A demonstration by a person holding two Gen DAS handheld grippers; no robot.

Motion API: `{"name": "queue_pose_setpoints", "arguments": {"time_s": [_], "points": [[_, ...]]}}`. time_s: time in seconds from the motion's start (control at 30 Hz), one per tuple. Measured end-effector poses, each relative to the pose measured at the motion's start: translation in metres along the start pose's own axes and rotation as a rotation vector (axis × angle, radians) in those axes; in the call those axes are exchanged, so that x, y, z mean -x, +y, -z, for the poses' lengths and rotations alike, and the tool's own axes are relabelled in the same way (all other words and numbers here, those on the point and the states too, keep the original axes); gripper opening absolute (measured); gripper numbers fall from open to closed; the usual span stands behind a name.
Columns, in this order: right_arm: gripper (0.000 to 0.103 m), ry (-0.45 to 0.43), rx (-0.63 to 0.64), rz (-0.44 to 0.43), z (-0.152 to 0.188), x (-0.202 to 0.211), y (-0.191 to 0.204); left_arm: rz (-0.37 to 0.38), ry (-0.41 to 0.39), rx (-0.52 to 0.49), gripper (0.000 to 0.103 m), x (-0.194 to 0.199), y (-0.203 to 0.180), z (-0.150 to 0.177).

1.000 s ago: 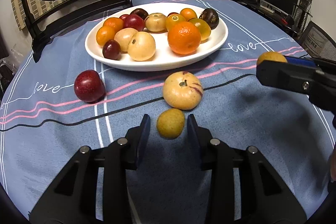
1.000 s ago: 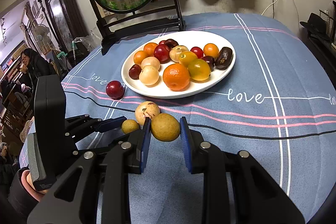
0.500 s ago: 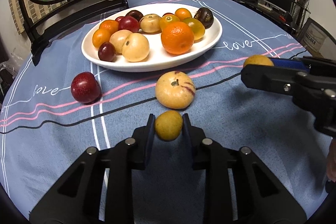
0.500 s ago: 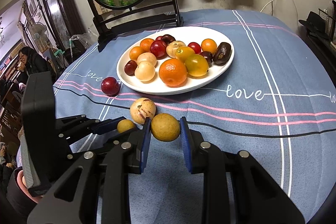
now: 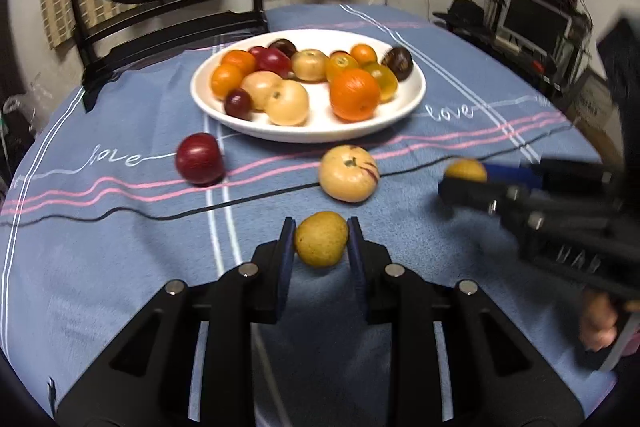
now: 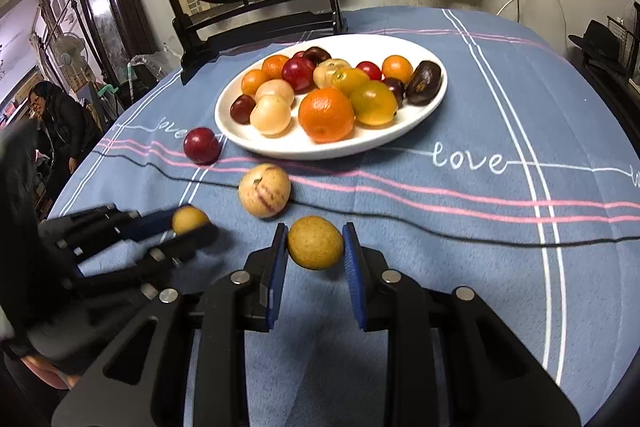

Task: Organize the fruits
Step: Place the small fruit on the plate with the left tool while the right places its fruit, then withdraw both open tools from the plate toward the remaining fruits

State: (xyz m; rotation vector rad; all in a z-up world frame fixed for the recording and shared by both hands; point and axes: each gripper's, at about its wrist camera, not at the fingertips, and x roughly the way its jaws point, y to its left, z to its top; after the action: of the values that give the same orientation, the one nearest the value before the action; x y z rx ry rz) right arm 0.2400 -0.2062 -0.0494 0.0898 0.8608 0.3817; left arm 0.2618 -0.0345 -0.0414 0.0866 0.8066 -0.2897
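Two small yellow-brown fruits are in hand at once: the left gripper (image 5: 321, 245) has its fingers closed narrow on the left fruit (image 5: 321, 244), and the right gripper (image 6: 315, 247) pinches the right fruit (image 6: 315, 242) the same way. Each fruit sits between the pad tips and looks lifted just clear of the blue tablecloth (image 6: 500, 227), judging by the shadow beneath. The two grippers are near each other, so each one shows in the other's wrist view.

Just ahead lies a pale round fruit (image 6: 264, 190) with reddish streaks, loose on the cloth, and farther to the left a dark red plum (image 6: 201, 145) sits near the rim of the white plate (image 6: 400, 141). The plate is already crowded, with a large orange (image 6: 326, 114) at its near side.

Doing this step well probably means carrying both fruits up and over the near rim without squeezing harder, since round fruit held at the tips could slip forward. One gripper should likely go first, so that the two do not meet above the plate. The bare white patch at the front, between the orange and the pale fruits, looks like the safest spot; releasing low there should keep either fruit from rolling off or knocking the pile.
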Motion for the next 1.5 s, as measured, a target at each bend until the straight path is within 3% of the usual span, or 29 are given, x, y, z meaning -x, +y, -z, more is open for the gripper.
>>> {"name": "queue_pose_setpoints", "arguments": {"time_s": [0.17,0.33,0.6,0.73,0.97,1.03,1.1,1.13,1.17,1.2,1.5], "points": [[0.028,-0.056,0.051,-0.025,-0.002,0.007,0.013,0.025,-0.058,0.065,0.026,0.012,0.015,-0.016],[0.028,-0.176,0.031,0.029,-0.043,0.004,0.007,0.022,-0.076,0.093,0.026,-0.005,0.03,-0.057],[0.028,-0.258,-0.073,0.027,-0.107,-0.038,-0.032,-0.003,-0.116,0.194,0.026,-0.048,0.051,-0.118],[0.028,-0.228,-0.094,0.026,-0.129,-0.058,-0.042,-0.006,-0.104,0.209,0.026,-0.068,0.051,-0.137],[0.029,-0.162,-0.097,0.0,-0.136,-0.087,-0.05,-0.04,-0.064,0.19,0.027,-0.097,0.047,-0.143],[0.033,-0.154,-0.08,0.001,-0.137,-0.087,-0.046,-0.08,-0.07,0.174,0.055,-0.097,0.046,-0.141],[0.043,-0.166,-0.068,0.042,-0.137,-0.082,-0.044,-0.159,-0.102,0.171,0.072,-0.087,0.048,-0.14],[0.048,-0.178,-0.068,0.05,-0.137,-0.078,-0.044,-0.162,-0.117,0.176,0.078,-0.081,0.05,-0.139],[0.055,-0.198,-0.075,0.047,-0.136,-0.071,-0.045,-0.15,-0.127,0.185,0.08,-0.074,0.054,-0.139],[0.056,-0.209,-0.08,0.045,-0.134,-0.068,-0.046,-0.143,-0.141,0.203,0.082,-0.064,0.058,-0.138],[0.058,-0.228,-0.038,0.051,-0.104,-0.027,-0.026,-0.267,-0.247,0.171,0.101,0.007,0.058,-0.101]]}}
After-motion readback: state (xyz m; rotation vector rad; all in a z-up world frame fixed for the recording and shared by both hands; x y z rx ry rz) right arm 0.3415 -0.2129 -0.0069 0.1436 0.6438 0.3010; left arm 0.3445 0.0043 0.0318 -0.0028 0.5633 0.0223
